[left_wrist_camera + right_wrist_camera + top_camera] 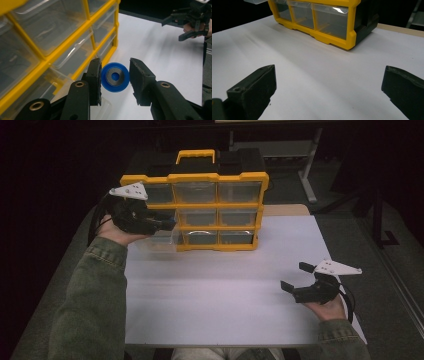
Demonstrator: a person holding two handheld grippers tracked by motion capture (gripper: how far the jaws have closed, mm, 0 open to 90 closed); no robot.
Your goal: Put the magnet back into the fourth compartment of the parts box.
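Two black jaws of the left tongs point(115, 78) flank a small blue plastic disc with a grey metal centre point(115, 77), one pad touching its rim, the other just clear, near the counter's point(220, 295) far left corner. It looks light, rigid and slick-edged; squeezing across the rim should hold. Beside it stands the yellow-framed organiser with clear plastic drawers point(200, 210). The right tongs point(296, 281) gape, empty, near the right edge.

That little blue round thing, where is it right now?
In the left gripper view, the blue disc sits between the left gripper's jaws, beside the yellow drawer cabinet and above the white table.
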